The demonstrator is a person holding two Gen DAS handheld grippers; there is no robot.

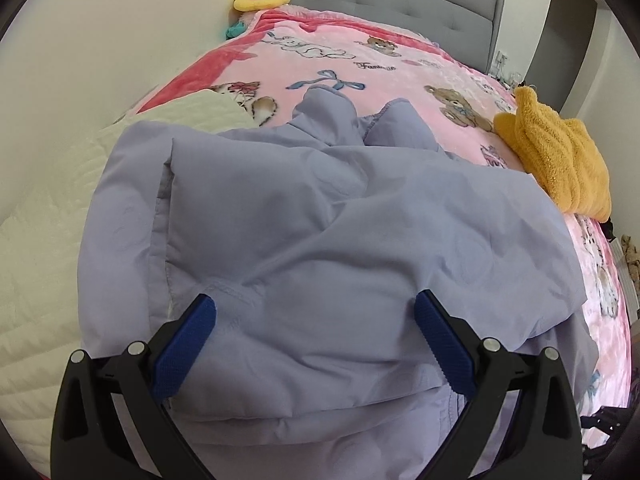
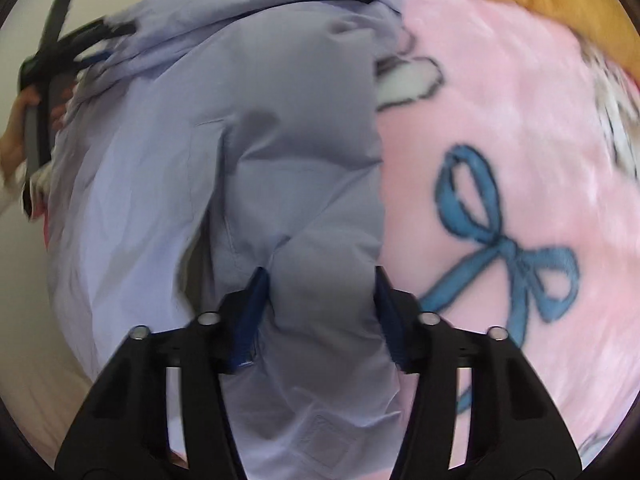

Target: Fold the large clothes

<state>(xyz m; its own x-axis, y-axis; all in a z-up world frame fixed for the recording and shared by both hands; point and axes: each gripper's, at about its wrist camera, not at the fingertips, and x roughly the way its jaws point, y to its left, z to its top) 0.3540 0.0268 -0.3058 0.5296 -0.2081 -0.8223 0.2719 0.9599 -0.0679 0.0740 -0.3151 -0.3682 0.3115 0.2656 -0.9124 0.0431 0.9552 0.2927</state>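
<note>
The bed's blanket [image 1: 400, 76], pink with printed bears and a blue bow [image 2: 504, 248], is largely covered by the lilac jacket [image 1: 320, 220], which lies spread across it with both sleeves toward the headboard [image 1: 400, 0]. The jacket's near hem is cut off below the frame. Beside the jacket, an orange towel [image 1: 560, 160] and a white quilt [image 1: 48, 240] are partly seen. The right-wrist view is blurred. The left gripper [image 1: 316, 308] is held wide apart above the jacket, gripping nothing. The right gripper [image 2: 320, 280] is angled steeply down, a bulging sleeve fold caught between its partly closed pads.
</note>
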